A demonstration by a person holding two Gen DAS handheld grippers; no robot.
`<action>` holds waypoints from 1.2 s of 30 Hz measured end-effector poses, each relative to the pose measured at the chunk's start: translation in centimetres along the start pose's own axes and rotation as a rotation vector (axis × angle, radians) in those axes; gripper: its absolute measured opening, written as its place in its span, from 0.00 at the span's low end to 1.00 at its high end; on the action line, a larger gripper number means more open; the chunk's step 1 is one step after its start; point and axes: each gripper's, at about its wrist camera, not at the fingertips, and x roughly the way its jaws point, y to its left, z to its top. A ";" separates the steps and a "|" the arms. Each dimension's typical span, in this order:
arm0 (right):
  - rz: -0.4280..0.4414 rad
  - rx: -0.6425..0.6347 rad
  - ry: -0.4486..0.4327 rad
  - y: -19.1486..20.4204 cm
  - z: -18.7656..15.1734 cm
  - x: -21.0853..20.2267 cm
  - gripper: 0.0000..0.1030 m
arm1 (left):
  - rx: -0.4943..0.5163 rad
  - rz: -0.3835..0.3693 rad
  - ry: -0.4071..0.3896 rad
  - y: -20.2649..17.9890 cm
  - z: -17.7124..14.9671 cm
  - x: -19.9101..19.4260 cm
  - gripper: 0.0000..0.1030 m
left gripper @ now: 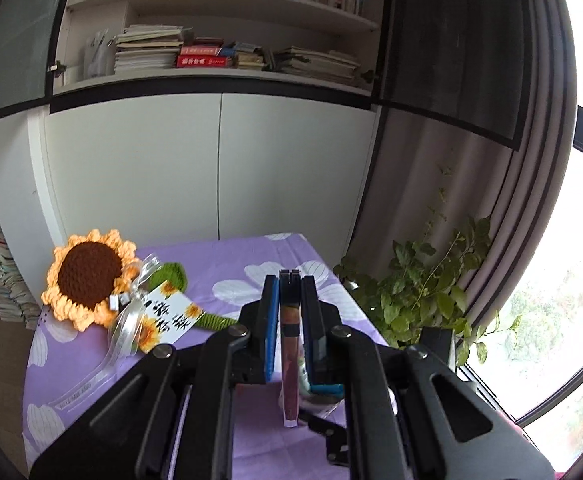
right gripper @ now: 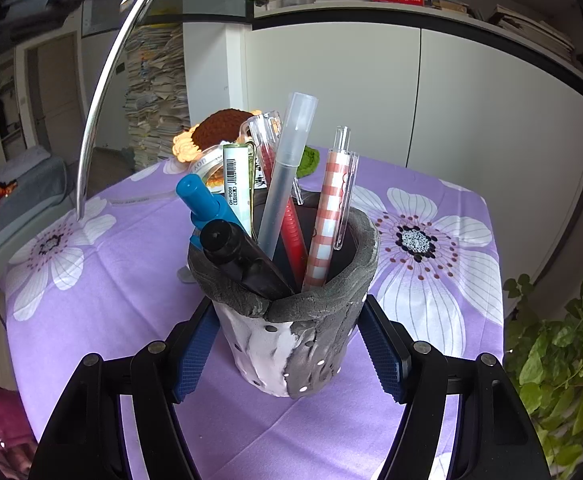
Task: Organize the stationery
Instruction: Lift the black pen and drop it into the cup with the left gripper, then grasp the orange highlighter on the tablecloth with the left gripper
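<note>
- left gripper (left gripper: 290, 280) is pinching its two blue-padded fingers (left gripper: 270, 320) nearly together on a thin pen (left gripper: 290, 344), which is standing upright between them with its dark clip end poking above the fingertips.
- pen's lower end is reaching down toward the purple cloth (left gripper: 219, 264); something glassy and blurred is sitting just beside it, too unclear to name.
- crocheted sunflower (left gripper: 89, 280) is lying on the far left of the cloth, with a clear ribbon and a white tag (left gripper: 167, 314) printed with dark characters resting against its green stem.
- bookshelf (left gripper: 227, 40) and white cabinet doors are filling the wall behind the table, and a leafy plant (left gripper: 419, 288) is standing to the right by a bright window.
- right gripper (right gripper: 289, 344) is spreading its fingers wide around a pen cup (right gripper: 291, 340), one blue pad (right gripper: 195, 352) at each side of it; whether the pads are touching the wall cannot be told.
- cup is grey and white with a lumpy grey rim, standing upright near the middle of the cloth (right gripper: 111, 280), which is printed with large white flowers.
- inside the cup, leaning at different angles: a blue marker (right gripper: 207, 204), a black marker (right gripper: 243, 260), a green-and-white tube with a barcode (right gripper: 236, 184), a frosted pen (right gripper: 287, 172), a red pen (right gripper: 295, 232) and a checked pen (right gripper: 331, 216).
- sunflower is peeking out behind the pens, a curved chrome bar is arcing up at the left, and stacks of paper are piling up against the far wall.
</note>
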 end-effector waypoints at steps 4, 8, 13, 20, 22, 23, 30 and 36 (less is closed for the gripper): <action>0.000 0.000 0.000 0.0 0.0 0.0 0.69 | 0.019 -0.021 -0.040 -1.3 0.6 1.3 0.08; 0.000 0.000 0.000 0.0 0.0 0.0 0.69 | 0.018 -0.031 -0.025 -1.7 0.2 3.1 0.08; 0.000 0.000 0.000 0.0 0.0 0.0 0.69 | 0.024 -0.027 -0.021 -2.0 -0.4 4.3 0.09; 0.001 0.000 0.000 0.0 0.0 0.0 0.69 | 0.074 -0.003 -0.032 -2.3 -1.7 4.5 0.09; 0.001 -0.001 0.001 0.0 0.0 0.0 0.69 | 0.090 -0.008 -0.041 -2.5 -2.2 4.2 0.09; 0.001 -0.001 0.001 0.0 0.0 0.0 0.69 | 0.098 -0.011 -0.036 -2.6 -2.5 4.0 0.09; 0.001 0.000 0.001 0.0 0.0 0.0 0.69 | 0.101 -0.017 0.034 -2.0 -4.8 4.3 0.09; -0.011 -0.013 0.003 0.3 0.0 -0.1 0.69 | 0.082 -0.033 0.091 -1.1 -5.4 4.6 0.16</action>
